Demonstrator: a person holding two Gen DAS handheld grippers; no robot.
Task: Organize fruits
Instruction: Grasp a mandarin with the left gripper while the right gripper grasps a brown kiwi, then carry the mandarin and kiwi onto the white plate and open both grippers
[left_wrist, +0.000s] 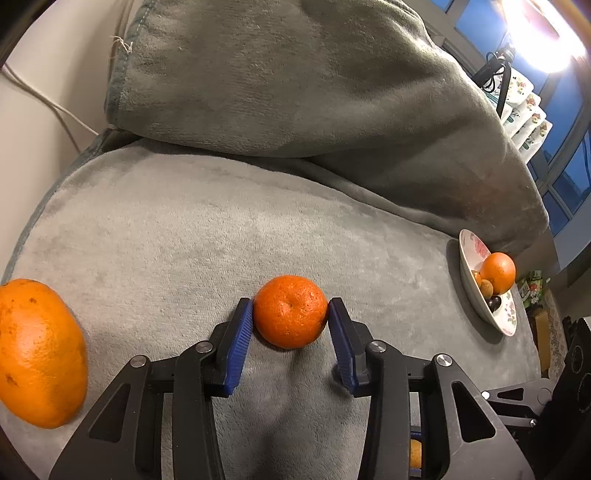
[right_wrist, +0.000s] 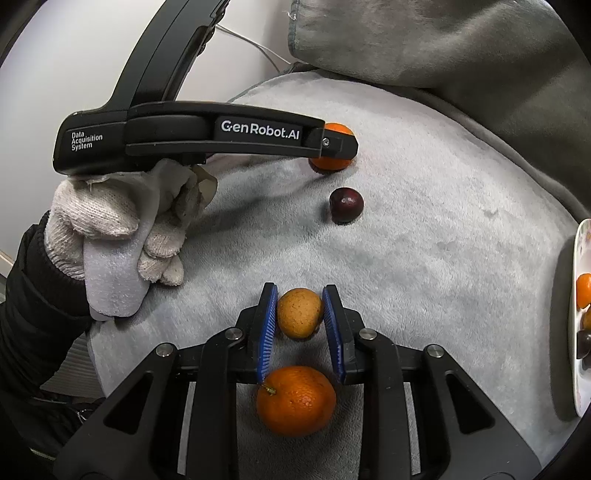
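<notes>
L tool (left_wrist: 290, 314) clamps tangerine (left_wrist: 290, 311); R tool (right_wrist: 300, 314) clamps small tan fruit (right_wrist: 300, 313), prob. a loquat. Both on grey blanket (right_wrist: 443, 240); bowl (left_wrist: 476, 291) far right.

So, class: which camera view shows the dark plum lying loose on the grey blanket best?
The right wrist view: the dark plum lies fully visible on the grey blanket, beyond the right gripper. The left wrist view does not show this loose plum at all.
</notes>
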